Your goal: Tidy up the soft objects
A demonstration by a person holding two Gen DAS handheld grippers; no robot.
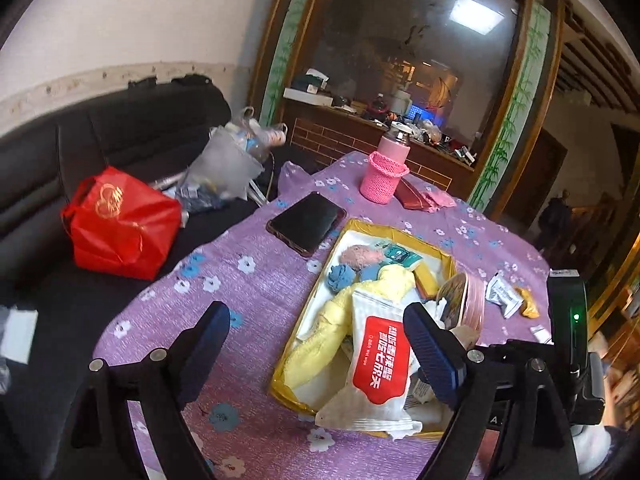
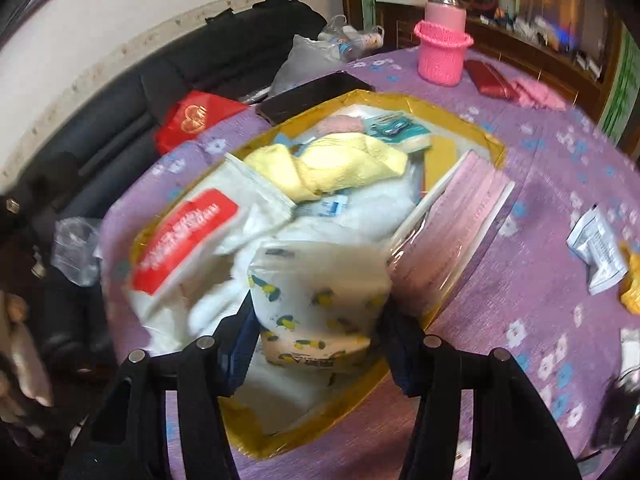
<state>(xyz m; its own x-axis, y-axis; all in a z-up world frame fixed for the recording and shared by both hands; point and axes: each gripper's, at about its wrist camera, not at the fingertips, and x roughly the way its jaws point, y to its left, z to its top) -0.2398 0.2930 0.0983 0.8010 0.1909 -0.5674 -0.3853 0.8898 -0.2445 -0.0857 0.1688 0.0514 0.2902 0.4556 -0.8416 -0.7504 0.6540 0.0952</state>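
Over the gold-rimmed box (image 2: 460, 120) on the purple table, the right gripper (image 2: 320, 344) clamps a bee-printed tissue pack (image 2: 320, 296), seemingly about to lower and release it inside, while the left gripper (image 1: 320, 348) gapes empty.

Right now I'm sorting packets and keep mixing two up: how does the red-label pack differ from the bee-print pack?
The red-label pack is white with a big red panel; the bee-print pack is white with small yellow bees. The red-label pack lies loose in the tray, with the left gripper open above it; the bee-print pack is clamped in the right gripper. Both are soft plastic packets over the tray.
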